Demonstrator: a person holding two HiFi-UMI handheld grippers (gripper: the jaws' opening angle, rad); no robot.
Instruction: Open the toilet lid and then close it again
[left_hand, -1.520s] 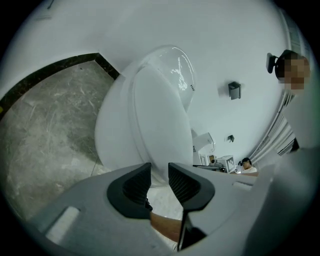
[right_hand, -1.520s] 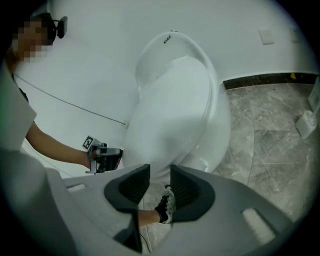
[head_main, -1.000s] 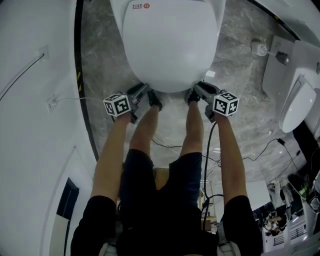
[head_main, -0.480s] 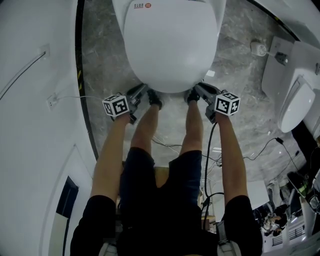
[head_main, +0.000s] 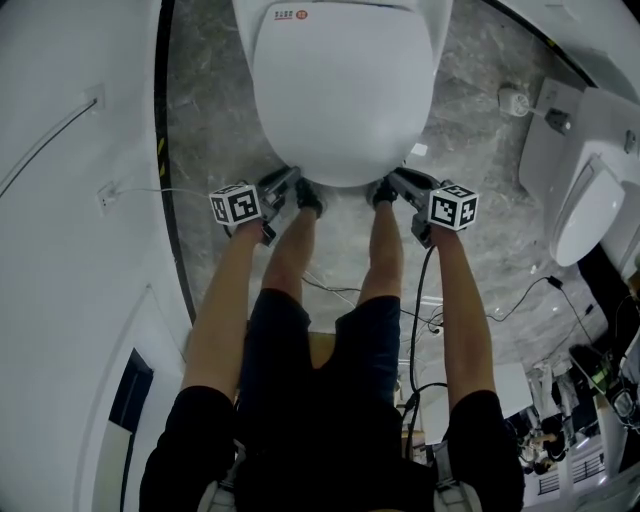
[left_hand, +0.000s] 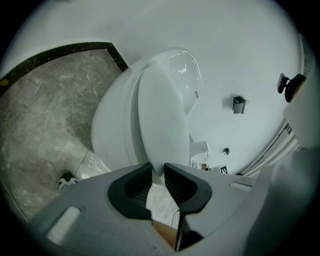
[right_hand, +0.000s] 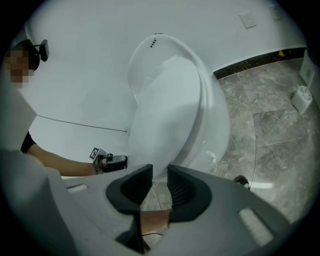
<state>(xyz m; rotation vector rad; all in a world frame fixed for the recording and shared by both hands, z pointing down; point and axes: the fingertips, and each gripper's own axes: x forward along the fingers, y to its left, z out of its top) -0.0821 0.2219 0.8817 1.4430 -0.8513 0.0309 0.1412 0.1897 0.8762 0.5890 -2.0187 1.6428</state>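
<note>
- Your left tongs (left_hand: 157, 171) sit at the front-left of the rim. Their ribbed black pads are a narrow gap apart and pinch the thin front edge of the toilet lid (head_main: 340, 90). They have just been easing open a touch, with that edge between them.
- The toilet lid lies flat and closed, straight ahead of you. Its long axis runs from the hinge end at the top of the head view down to the rounded nose, which points at your feet.
- It is a smooth, glossy white shell, egg-shaped, and it catches the light. The floor (head_main: 200, 90) around it is grey veined stone, edged on the left by a dark border strip (head_main: 164, 90).
- Your right tongs (right_hand: 160, 172) are at the front-right, with the pads set slightly wider. Their tips are closed on the same rim, and they have also just been opening a little.
- The top of the head view cuts off the hinge end. In that view your legs (head_main: 290, 250) and black shoes (head_main: 310, 198) crowd the spot where the tips meet the rim.
- At the far right, the frame edge crops another white toilet (head_main: 585, 205).
</note>
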